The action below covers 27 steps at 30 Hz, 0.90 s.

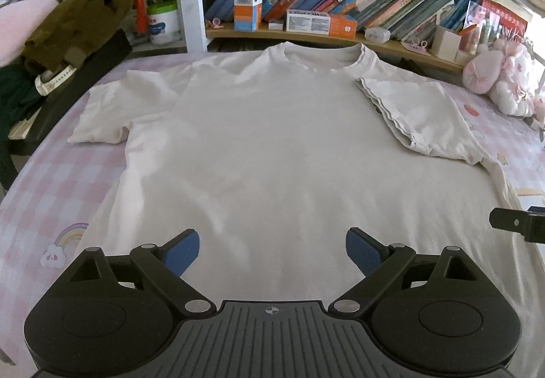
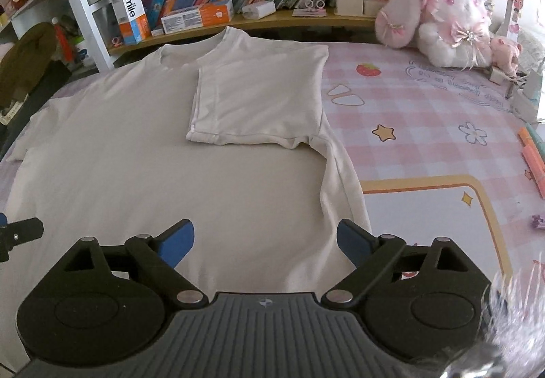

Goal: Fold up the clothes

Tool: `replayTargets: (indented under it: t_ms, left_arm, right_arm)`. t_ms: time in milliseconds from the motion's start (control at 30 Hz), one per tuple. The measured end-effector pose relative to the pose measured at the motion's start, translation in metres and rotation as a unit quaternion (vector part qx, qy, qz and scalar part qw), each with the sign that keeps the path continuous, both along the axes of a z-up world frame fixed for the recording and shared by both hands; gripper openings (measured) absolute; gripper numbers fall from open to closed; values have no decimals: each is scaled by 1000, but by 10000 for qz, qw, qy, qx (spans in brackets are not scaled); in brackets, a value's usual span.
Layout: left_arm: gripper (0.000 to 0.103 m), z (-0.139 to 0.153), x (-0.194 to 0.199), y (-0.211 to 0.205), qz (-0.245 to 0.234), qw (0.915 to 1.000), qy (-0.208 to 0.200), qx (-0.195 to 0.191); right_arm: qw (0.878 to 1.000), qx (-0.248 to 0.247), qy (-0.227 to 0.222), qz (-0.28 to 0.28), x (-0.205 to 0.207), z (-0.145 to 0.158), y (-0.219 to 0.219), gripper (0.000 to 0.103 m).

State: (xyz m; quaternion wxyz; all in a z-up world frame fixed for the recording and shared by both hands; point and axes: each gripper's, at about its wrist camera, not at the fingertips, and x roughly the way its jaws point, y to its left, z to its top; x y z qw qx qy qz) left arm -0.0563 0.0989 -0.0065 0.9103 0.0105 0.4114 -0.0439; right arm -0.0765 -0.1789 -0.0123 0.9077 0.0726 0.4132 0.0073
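Just T-shirt [image 1: 272,146] beyond spread tongs [image 1: 272,250]

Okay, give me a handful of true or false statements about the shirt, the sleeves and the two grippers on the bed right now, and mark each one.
1. The white T-shirt lies spread flat on the pink checked sheet. True.
2. Both sleeves are folded in. False: only the right sleeve is folded onto the body; the left sleeve lies spread out.
3. The left gripper has its jaws shut on the hem. False: its jaws stand open and hold nothing.
4. The right gripper is open over the shirt's lower part. True.
5. A plush toy sits on the shirt's collar. False: it sits on the sheet, apart from the shirt.
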Motion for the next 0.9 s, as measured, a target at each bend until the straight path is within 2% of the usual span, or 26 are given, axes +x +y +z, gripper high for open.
replayTargets:
  t_ms: [167, 367, 600, 900]
  left_arm:
    - [95, 0, 2, 13, -304, 9994, -62, -116]
    - [95, 2, 9, 40, -762, 9969, -41, -215]
    - [95, 3, 16, 89, -941, 9943, -73, -494]
    - [95, 6, 26, 144, -883, 9937, -165, -668]
  right_arm:
    - [9997, -122, -2, -190, -7, 3, 17, 93]
    - [9984, -316, -89, -457, -17, 12, 57, 99]
    - [9973, -580, -146, -424, -24, 17, 117, 101]
    - [9965, -716, -162, -394, -20, 18, 170, 102]
